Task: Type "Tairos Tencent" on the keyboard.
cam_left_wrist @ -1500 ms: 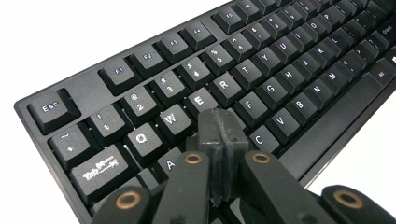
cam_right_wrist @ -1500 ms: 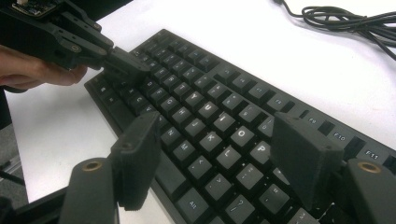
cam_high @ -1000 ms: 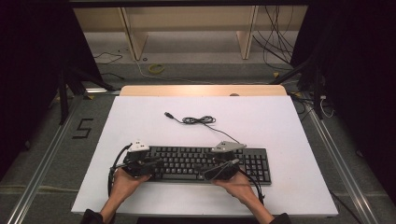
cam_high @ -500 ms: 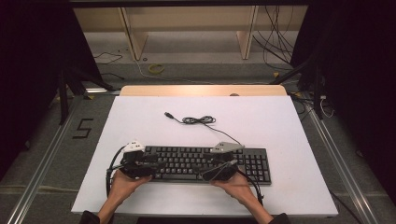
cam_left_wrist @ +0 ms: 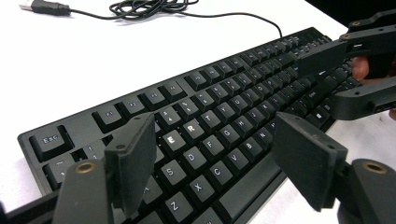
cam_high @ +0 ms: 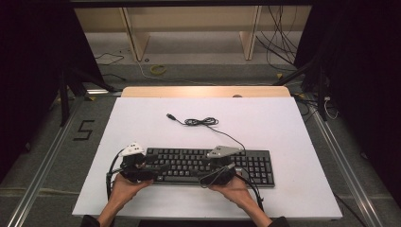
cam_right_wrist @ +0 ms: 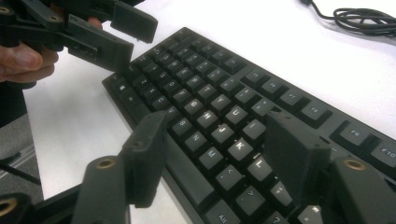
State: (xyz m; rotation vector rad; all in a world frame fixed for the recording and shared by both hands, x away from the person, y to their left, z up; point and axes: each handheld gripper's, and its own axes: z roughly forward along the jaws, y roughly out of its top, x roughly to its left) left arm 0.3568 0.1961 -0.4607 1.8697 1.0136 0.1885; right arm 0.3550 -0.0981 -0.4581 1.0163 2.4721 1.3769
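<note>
My left fingers (cam_left_wrist: 215, 158) just opened over the keyboard (cam_high: 208, 165); my right fingers (cam_right_wrist: 219, 158), at 3 o'clock, are closing a little, holding nothing. A bump could slide it off the counter (cam_high: 283, 123).

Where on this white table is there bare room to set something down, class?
Free: the left strip of the white table beside the coiled cable, the far right corner, and the right edge past the keyboard. Crowded: the near middle, where both hands work the left gripper and right gripper over the keys.
</note>
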